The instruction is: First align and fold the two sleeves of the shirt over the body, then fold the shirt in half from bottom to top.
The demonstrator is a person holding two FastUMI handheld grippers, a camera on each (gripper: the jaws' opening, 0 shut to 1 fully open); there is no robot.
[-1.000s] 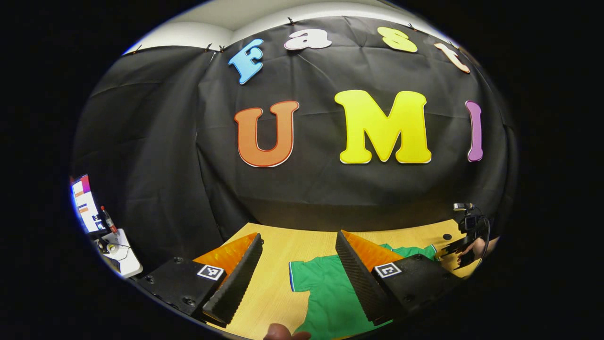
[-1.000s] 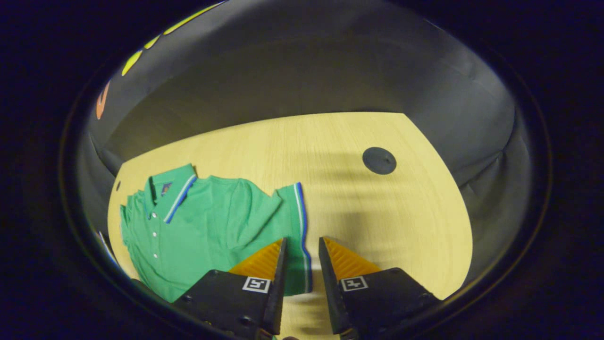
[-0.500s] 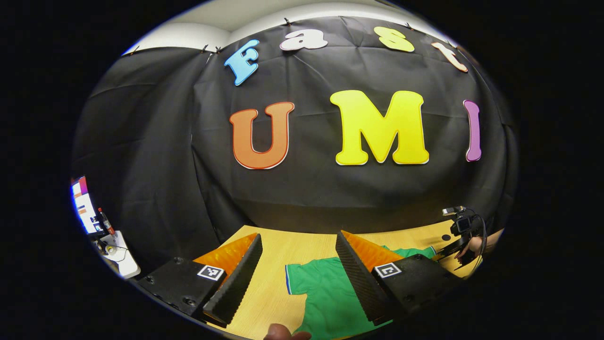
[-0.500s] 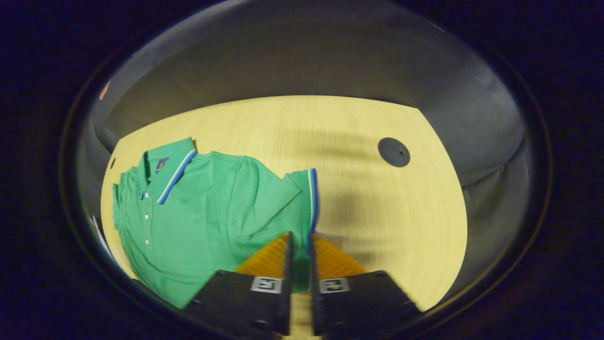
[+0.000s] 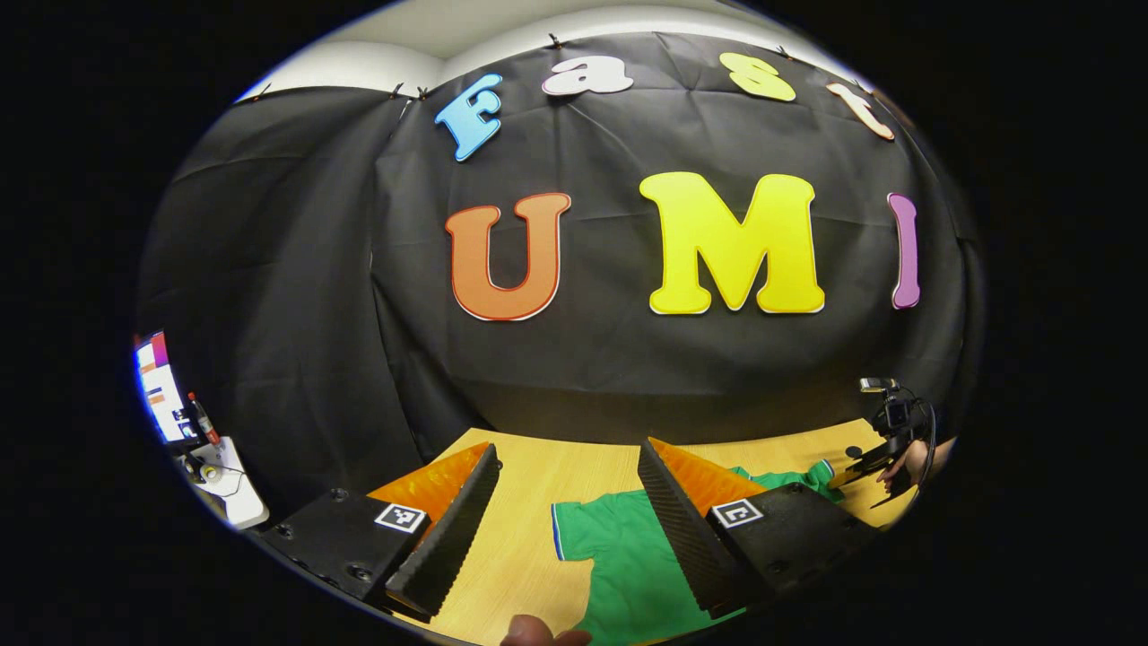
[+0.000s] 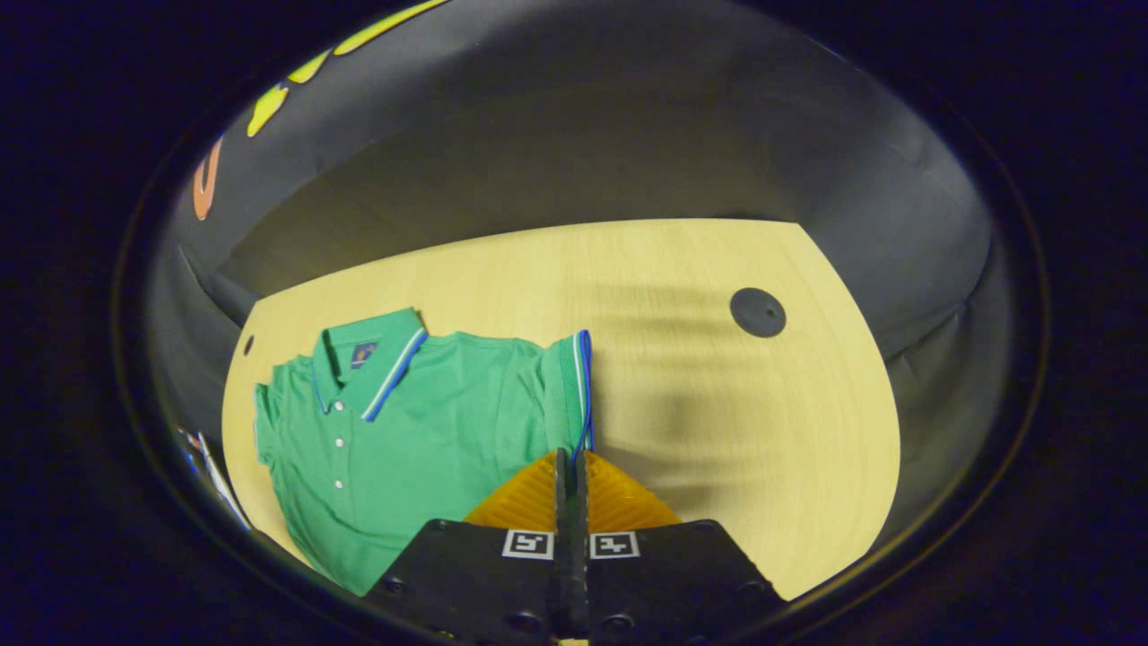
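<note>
In the right gripper view, the right gripper point(image 6: 570, 467) sits lowest, its two fingers pressed together with the striped cuff of the shirt's sleeve point(image 6: 574, 386) pinched between the tips. That sleeve stands up from the table in a narrow fold, its blue-and-white edge running straight up from the fingertips. Just beyond and to the left lies the green polo shirt point(image 6: 421, 422), spread flat on the wooden table point(image 6: 682, 395), button placket down its front and collar point(image 6: 372, 359) with the same striped trim at the far end. Past the sleeve to the right, a dark round cap point(image 6: 758, 312) is set into the tabletop, well apart from the shirt. The black cloth wall closes off the far side.

In the left gripper view, the left gripper point(image 5: 565, 458) hangs above the table with its fingers spread wide and nothing between them. A fingertip point(image 5: 538, 633) of the holding hand shows at the very bottom. Between and behind the fingers lies the shirt's other sleeve point(image 5: 583, 529) and part of the body, flat on the table. Farther right, the other gripper point(image 5: 883, 440) and the hand point(image 5: 910, 462) holding it appear small at the table's edge, probably at the far sleeve, though that is too small to tell. Off to the far left stands a lit screen point(image 5: 160, 388) beside a small white stand point(image 5: 224, 475).
</note>
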